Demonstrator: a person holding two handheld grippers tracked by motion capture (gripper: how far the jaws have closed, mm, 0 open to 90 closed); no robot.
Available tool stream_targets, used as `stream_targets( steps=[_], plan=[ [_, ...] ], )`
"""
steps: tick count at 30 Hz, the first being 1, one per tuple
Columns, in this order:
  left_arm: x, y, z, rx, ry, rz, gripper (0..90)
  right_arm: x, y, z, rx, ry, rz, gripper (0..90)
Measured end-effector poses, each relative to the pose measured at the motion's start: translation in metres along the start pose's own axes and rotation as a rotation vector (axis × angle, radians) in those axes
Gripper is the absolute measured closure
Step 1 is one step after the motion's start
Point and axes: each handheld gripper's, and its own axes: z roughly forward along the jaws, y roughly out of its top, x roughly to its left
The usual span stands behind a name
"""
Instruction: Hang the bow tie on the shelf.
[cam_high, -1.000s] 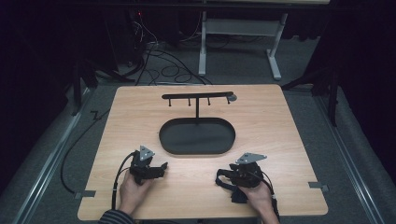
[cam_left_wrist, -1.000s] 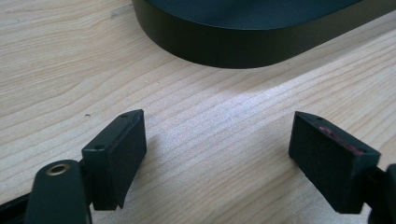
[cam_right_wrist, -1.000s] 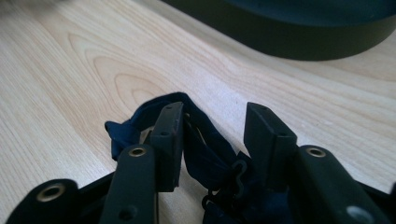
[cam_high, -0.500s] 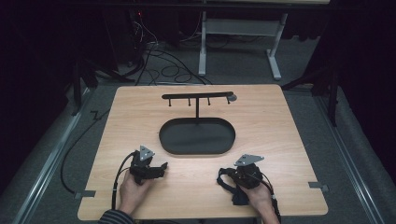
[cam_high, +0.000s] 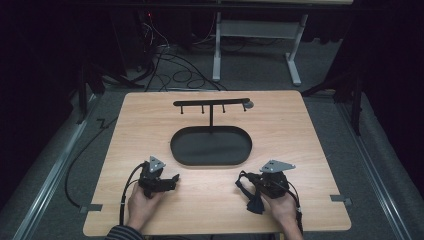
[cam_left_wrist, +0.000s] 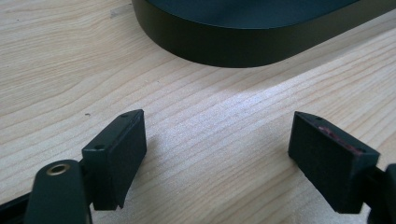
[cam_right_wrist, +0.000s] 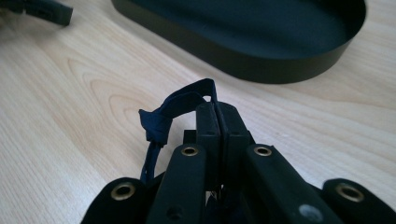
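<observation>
Now, on the left, the left gripper (cam_high: 172, 178) rests on the wooden table (cam_high: 300, 145), jaws spread wide with nothing between them. Centre, the black oval tray (cam_high: 210, 148) under its hook stand (cam_high: 211, 103). Right, the right gripper (cam_high: 243, 183) has just clamped its jaws on a dark blue strap (cam_right_wrist: 173, 105), near the tray.

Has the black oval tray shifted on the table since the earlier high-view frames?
No. The black oval tray sits where it was, its far rim at the foot of the T-shaped rack, centred between the table's side edges.
</observation>
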Motion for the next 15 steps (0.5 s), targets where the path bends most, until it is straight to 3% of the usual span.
stream_targets(
  steps=[7,10,15],
  plan=[
    [0.000,-0.001,-0.001,0.000,-0.002,0.000,19.8,0.000,0.018,-0.001,0.034,-0.012,-0.019,90.0],
    [0.000,-0.001,-0.001,0.001,-0.002,0.001,19.8,-0.002,0.027,0.000,0.031,-0.018,-0.043,90.0],
    [0.000,-0.001,-0.001,0.001,0.000,0.002,19.7,-0.005,0.032,0.005,0.004,-0.025,-0.042,90.0]
  ],
)
